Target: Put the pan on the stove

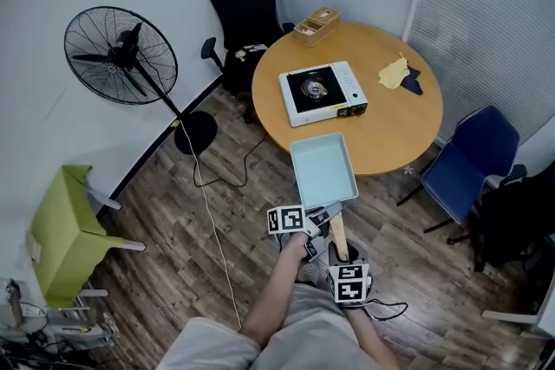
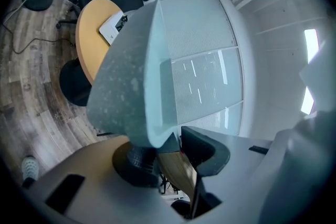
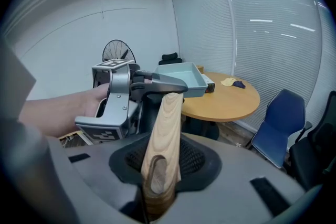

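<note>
A square light-blue pan (image 1: 323,169) with a wooden handle (image 1: 339,235) hangs in the air over the floor, just short of the round wooden table (image 1: 395,134). My left gripper (image 1: 319,222) is shut on the handle close to the pan body (image 2: 131,81). My right gripper (image 1: 339,254) is shut on the handle's free end (image 3: 161,139), behind the left gripper (image 3: 118,99). The white portable stove (image 1: 323,91) with its black burner sits on the table beyond the pan (image 3: 184,77). It also shows small as the stove (image 2: 112,27) in the left gripper view.
A wooden box (image 1: 316,25) and yellow and dark cloths (image 1: 401,74) lie on the table. A black office chair (image 1: 245,13) stands behind it and a blue chair (image 1: 468,165) at its right. A standing fan (image 1: 121,56) and its cable (image 1: 208,186) are at the left, near a green chair (image 1: 65,234).
</note>
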